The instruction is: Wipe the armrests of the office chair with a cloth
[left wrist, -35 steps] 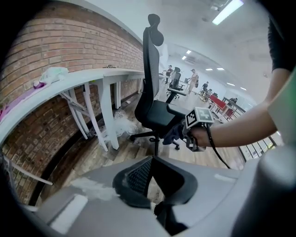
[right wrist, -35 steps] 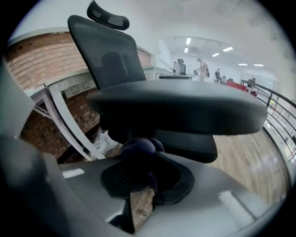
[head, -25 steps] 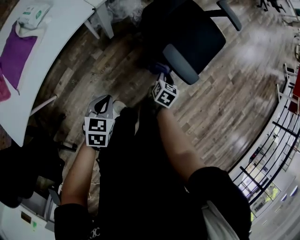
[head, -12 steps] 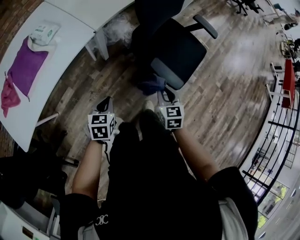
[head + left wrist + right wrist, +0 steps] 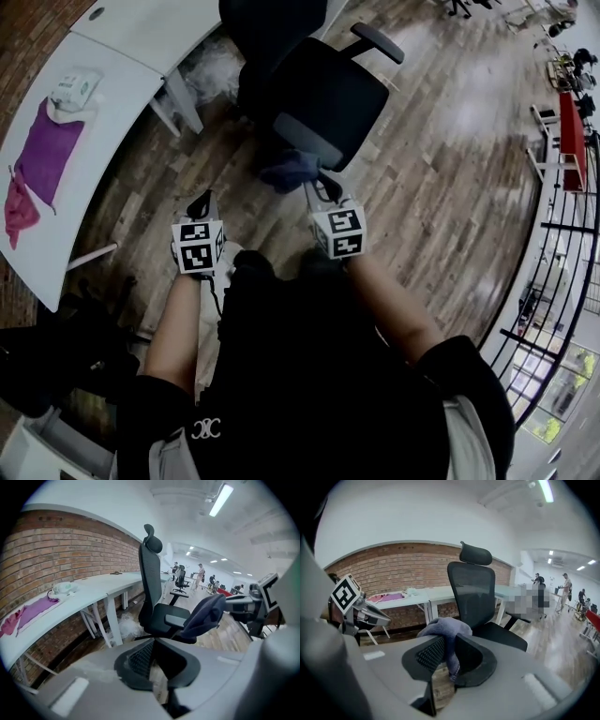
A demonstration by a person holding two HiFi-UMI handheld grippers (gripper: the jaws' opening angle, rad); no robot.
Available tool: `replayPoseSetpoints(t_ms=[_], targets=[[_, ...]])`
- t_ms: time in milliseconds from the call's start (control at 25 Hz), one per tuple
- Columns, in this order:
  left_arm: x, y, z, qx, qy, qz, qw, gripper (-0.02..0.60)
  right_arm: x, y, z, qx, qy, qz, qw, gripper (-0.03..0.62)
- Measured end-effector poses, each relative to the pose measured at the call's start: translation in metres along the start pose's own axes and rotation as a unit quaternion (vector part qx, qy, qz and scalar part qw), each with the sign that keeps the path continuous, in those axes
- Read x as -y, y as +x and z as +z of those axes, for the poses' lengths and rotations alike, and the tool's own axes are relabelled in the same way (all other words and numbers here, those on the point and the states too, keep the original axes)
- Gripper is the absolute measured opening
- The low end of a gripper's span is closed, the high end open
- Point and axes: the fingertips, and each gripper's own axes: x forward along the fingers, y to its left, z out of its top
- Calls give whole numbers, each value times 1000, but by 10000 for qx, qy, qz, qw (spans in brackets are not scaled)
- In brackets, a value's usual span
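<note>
Beside the office chair, right gripper fingers pinch the cloth; left gripper fingers are clenched empty.

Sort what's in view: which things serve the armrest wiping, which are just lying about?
Job: black office chair, its grey padded armrests, blue-grey cloth in the right gripper.
Lying about: purple cloth, pink cloth, white packet on the white desk.

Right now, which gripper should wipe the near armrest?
Right. The right gripper holds the cloth, which sits just beside the near armrest. The left gripper is empty and farther from it.
</note>
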Motion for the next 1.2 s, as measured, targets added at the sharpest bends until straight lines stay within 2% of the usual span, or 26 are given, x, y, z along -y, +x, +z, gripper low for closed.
replayPoseSetpoints(t_ms=[120,200,320,440,640,800,1040,1200], targets=[[30,0,10,9,99,-32,9999,6,11,-17,-5,108,53,113,9999,72],[60,1,22,41,20,-161,9999,6,21,-28,-9,176,53,233,9996,72],[114,4,51,236,-19,-361,9991,6,45,-46,-5,300,-38,502,9983,72],[181,14,76,434,51,-436,9981,6,88,-76,-9,362,-68,631,9973,72],[276,39,98,510,182,-298,9981,6,183,-130,-22,532,94,470,9974,72],[339,55,115,557,350,-337,9973,6,249,-171,-39,542,206,317,9978,72],[402,88,138,619,296,-709,9951,6,316,-200,-52,613,353,75,9975,72],[432,117,155,515,472,-835,9941,6,349,-207,-57,655,479,-1,9967,72]])
